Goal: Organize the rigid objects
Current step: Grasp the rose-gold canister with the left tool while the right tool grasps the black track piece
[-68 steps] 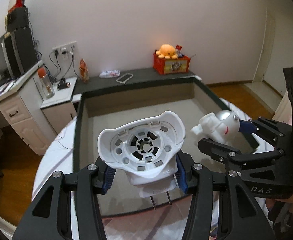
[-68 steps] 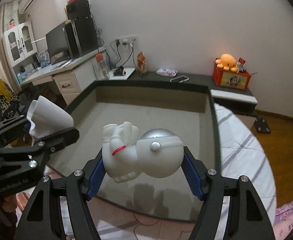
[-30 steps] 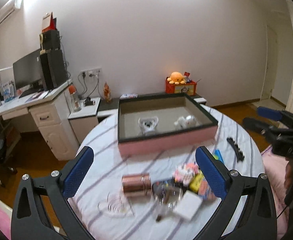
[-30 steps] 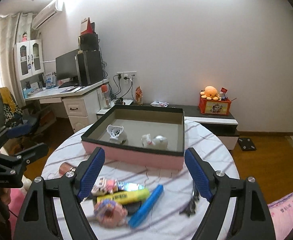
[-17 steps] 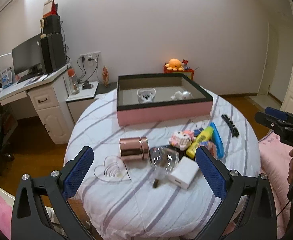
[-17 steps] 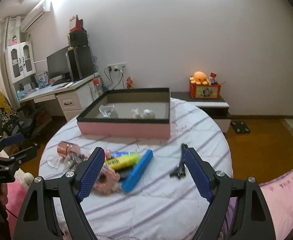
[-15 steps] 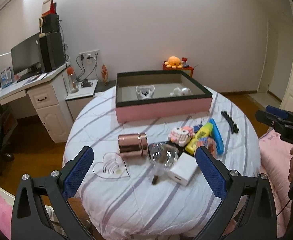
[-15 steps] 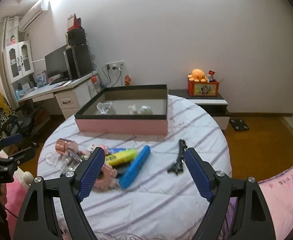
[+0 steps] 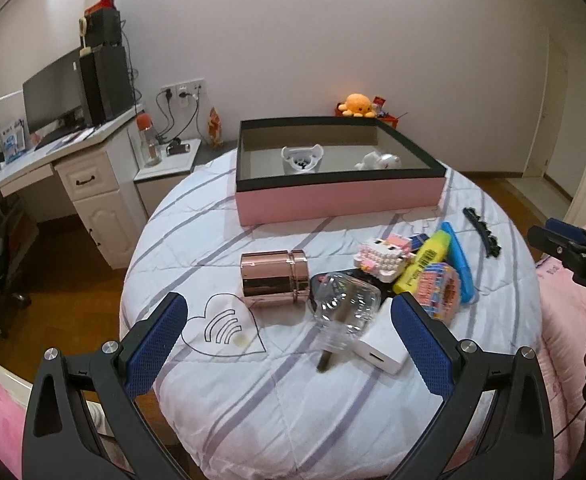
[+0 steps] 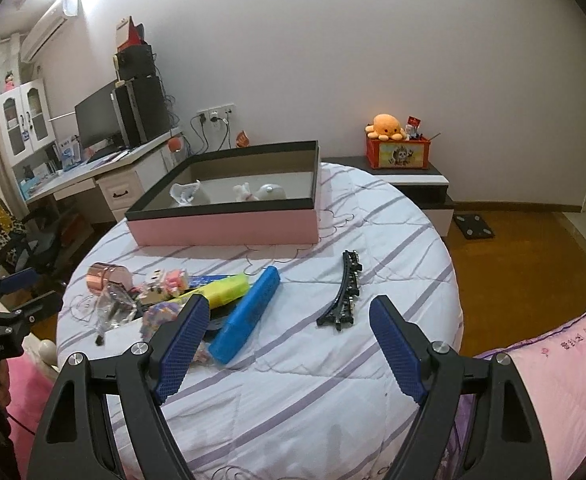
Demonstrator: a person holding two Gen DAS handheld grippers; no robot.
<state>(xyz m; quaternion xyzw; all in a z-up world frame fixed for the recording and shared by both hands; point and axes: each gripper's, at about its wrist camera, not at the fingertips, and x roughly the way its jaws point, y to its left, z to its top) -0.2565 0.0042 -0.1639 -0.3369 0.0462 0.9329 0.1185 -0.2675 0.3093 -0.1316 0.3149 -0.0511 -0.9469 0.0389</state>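
Observation:
A pink box (image 9: pixel 339 199) (image 10: pixel 229 222) with a dark rim stands at the far side of the round table; a white plug-in part (image 9: pixel 301 157) and a white astronaut figure (image 9: pixel 379 161) lie inside. Nearer lie a copper tin (image 9: pixel 273 278), a clear glass piece (image 9: pixel 343 304), a white charger (image 9: pixel 381 350), a pink brick toy (image 9: pixel 381 258), a yellow marker (image 9: pixel 425 260), a blue case (image 10: pixel 251 314) and a black comb (image 10: pixel 345 290). My left gripper (image 9: pixel 289 320) and right gripper (image 10: pixel 287 328) are open and empty, held back above the table's near edge.
The table has a white, purple-striped cover (image 9: pixel 293 392) with a heart drawing (image 9: pixel 225 326). A desk with a monitor (image 9: pixel 53 104) stands at the left, a low cabinet with an orange plush (image 10: pixel 387 126) at the back wall. Pink bedding (image 10: pixel 553 380) lies at the right.
Both grippers let go of the white part and the astronaut in the box, opened, and pulled back from the box to the table's near side.

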